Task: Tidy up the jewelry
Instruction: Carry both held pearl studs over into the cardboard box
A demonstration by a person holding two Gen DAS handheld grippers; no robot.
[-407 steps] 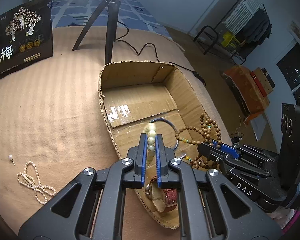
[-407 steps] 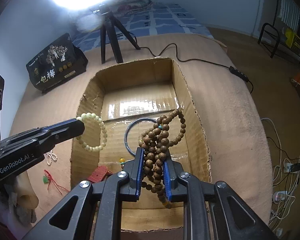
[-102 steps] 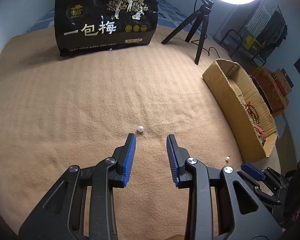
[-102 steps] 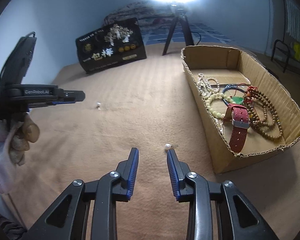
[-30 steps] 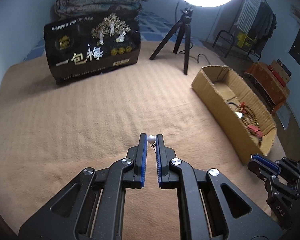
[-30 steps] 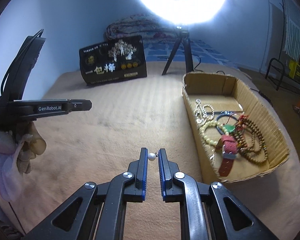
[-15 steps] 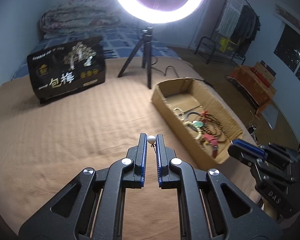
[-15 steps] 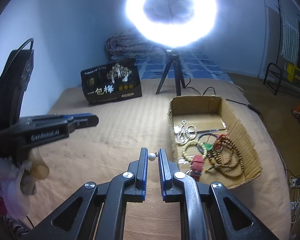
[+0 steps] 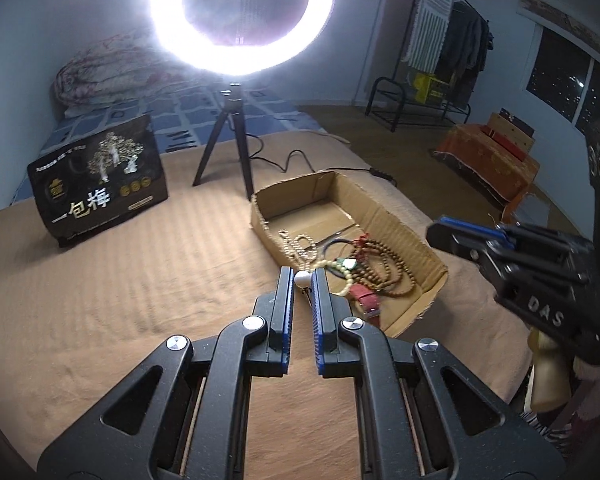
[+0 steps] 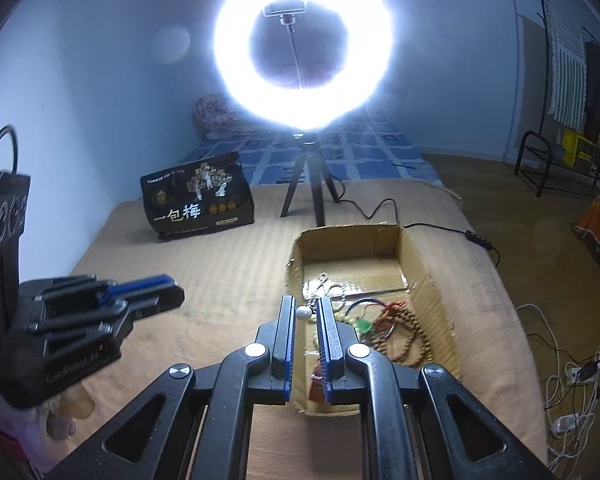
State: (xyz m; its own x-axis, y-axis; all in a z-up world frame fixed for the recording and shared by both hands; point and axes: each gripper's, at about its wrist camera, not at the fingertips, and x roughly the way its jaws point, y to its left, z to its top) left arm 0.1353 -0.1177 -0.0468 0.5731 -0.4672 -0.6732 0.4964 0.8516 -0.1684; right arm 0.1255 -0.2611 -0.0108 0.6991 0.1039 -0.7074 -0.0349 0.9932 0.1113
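Observation:
My left gripper (image 9: 302,279) is shut on a white pearl earring (image 9: 302,279) and holds it above the near left edge of the open cardboard box (image 9: 403,226). My right gripper (image 10: 303,313) is shut on a second pearl earring (image 10: 302,313) just above the box's near left wall (image 10: 419,254). The box holds wooden bead strands (image 9: 391,264), a pearl necklace (image 9: 298,245), a pale bead bracelet, a dark bangle, a green pendant (image 10: 363,325) and a red watch strap (image 9: 365,298). Each gripper shows in the other's view, the right gripper (image 9: 455,232) and the left gripper (image 10: 140,286).
A ring light on a black tripod (image 9: 230,140) stands behind the box, its cable (image 10: 431,226) trailing right. A black printed bag (image 9: 100,184) stands at the back left on the tan blanket. Power strips and cords (image 10: 571,376) lie on the floor to the right.
Both grippers, each still shut on its pearl earring, have risen and moved over to the box. The box now sits right under their tips.

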